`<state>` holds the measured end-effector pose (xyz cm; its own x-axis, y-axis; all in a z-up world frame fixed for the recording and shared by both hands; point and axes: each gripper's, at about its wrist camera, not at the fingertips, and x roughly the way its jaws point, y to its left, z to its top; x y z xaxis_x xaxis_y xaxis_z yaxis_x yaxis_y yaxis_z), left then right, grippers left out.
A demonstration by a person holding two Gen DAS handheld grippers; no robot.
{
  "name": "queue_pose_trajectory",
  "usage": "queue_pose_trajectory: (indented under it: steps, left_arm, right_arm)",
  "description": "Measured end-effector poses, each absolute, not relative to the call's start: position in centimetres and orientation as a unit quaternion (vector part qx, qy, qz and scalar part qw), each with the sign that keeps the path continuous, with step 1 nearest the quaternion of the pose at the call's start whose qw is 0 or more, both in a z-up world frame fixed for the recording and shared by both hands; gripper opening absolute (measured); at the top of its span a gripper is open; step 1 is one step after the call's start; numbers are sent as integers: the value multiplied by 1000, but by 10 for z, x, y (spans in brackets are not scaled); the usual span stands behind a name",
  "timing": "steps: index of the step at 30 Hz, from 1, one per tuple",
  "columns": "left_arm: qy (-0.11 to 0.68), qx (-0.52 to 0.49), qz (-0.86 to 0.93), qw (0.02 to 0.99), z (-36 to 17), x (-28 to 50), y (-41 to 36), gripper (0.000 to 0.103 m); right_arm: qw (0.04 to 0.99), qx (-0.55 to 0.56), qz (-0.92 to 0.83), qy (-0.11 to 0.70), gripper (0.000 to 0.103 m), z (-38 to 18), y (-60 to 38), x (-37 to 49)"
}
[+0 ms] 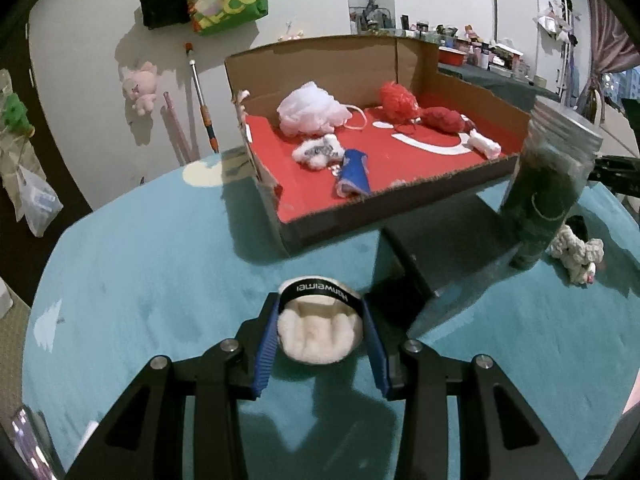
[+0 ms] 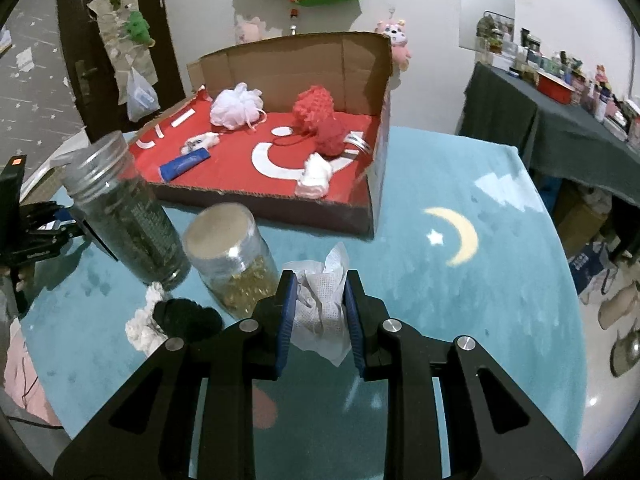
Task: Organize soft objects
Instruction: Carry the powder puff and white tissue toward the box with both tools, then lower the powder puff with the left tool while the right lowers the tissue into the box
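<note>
Box [image 1: 404, 216] of cardboard with a red floor sat ahead of and above both claws, on the teal cloth [image 1: 160, 264]; already in it were a white mesh pouf [image 1: 308, 112], a red pouf [image 1: 398, 100], a blue tube [image 1: 354, 172] and small white bits. Dark jar [image 2: 124, 208] stood up and to the left of the right claw, the gold-filled jar [image 2: 232, 256] just beside that claw's left finger.

Left claw [image 1: 320, 324] was clenched on a cream fleece puff [image 1: 318, 336] with a black band across its top, blue pads pressing both sides. Right claw [image 2: 320, 308] was clenched on a crumpled white wipe [image 2: 320, 312], bunched between its pads, loose corners sticking out above and below.

Handling, as a guess: both pieces look very light, soft and squashy, not fragile. The puff should hold well gripped across its middle. The wipe is limp, so best taken at the bunched centre; an edge grip could let it slip out or unfold.

Views: only the left wrist showed the puff and a knitted white toy [image 1: 576, 260] far right of that claw. Only the right wrist showed the wipe, the gold jar, a black fuzzy item [image 2: 188, 318] on a white knit piece left of the claw, and the moon print [image 2: 460, 240] on the cloth off to the right.
</note>
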<state>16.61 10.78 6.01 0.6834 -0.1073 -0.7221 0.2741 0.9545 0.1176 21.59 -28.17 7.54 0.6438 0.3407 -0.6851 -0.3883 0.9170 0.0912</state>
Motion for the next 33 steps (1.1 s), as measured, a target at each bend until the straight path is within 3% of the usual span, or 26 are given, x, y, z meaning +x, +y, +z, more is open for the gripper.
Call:
queue_pose_trajectory:
  steps: [17,26,33]
  left_arm:
    - [359,111,-177,910,125,226,85,42]
    - [417,100,-230,873,128,302,26,43]
    - [471,117,-221,846,101,359,-10,44]
  right_arm:
    - [899,-83,246,352,23,111,-257,263]
    - [870,-56,303,385,23,124,-221,325]
    - [837,-32,316,445,23,112,-185,388]
